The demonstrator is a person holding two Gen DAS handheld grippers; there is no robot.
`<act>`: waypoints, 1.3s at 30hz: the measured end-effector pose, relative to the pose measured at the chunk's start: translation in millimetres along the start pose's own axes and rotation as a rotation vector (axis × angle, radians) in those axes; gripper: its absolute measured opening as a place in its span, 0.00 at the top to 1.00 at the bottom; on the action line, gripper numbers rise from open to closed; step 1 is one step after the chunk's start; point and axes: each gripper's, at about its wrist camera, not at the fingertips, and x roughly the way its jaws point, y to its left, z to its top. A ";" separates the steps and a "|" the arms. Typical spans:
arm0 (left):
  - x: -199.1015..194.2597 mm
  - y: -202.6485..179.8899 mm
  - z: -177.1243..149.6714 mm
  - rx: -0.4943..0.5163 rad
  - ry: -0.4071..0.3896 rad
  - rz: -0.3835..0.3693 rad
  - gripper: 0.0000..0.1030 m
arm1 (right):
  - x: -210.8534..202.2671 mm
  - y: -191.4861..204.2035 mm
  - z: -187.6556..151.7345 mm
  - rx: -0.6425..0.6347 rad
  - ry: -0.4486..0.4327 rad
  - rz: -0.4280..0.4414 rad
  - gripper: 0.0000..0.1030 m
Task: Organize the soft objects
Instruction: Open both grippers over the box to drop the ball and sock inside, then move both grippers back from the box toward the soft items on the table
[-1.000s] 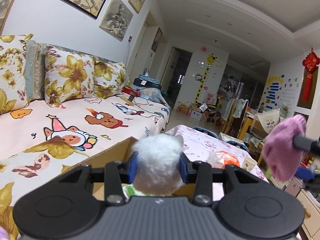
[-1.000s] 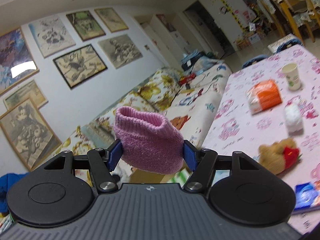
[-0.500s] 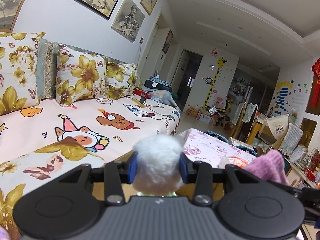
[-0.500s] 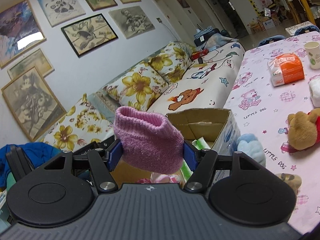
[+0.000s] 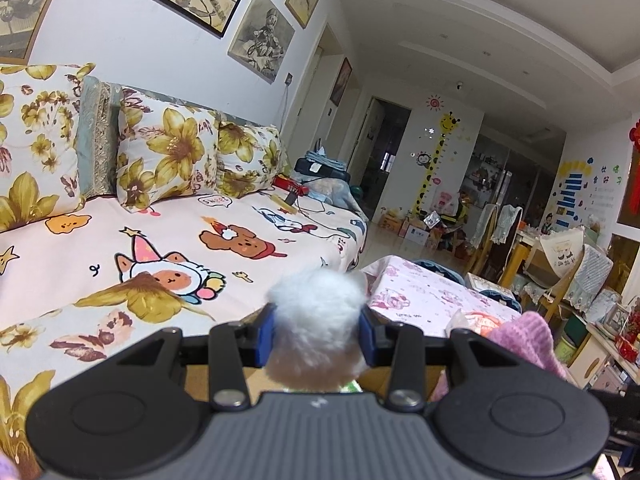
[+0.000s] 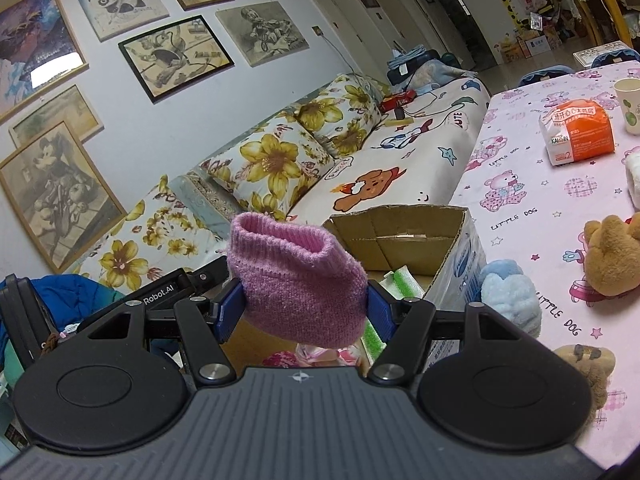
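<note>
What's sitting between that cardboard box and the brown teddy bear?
A light blue plush toy, against the cardboard box, left of the brown teddy bear, in the right wrist view.

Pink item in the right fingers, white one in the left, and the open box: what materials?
Pink item: knitted yarn, matte; ribbed cuff and visible stitch rows, probably a wool or acrylic sock or hat.
White one: long fluffy pile, likely synthetic plush; no weave visible.
Open box: corrugated cardboard; raw brown inside, torn flap edge, printed glossy white-blue outside.
</note>
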 end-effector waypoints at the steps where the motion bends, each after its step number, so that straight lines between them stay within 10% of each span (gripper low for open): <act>1: 0.5 0.4 0.2 0.000 0.001 0.002 0.61 | 0.8 0.2 -0.4 -0.002 0.003 -0.002 0.22; 19: 9.8 3.7 0.8 0.015 0.015 0.032 0.57 | 10.5 10.0 -2.1 -0.092 0.041 -0.046 0.15; 21: 11.5 3.4 -1.3 0.024 0.026 0.044 0.46 | 12.0 10.8 -2.8 -0.107 0.050 -0.062 0.01; 26: 2.8 -3.7 -2.2 0.042 -0.002 0.053 0.20 | -0.2 5.7 5.4 -0.107 0.004 -0.082 0.02; 39: -11.4 -73.1 -29.0 0.250 -0.030 -0.016 0.12 | -57.5 -44.5 19.4 -0.019 -0.216 -0.329 0.01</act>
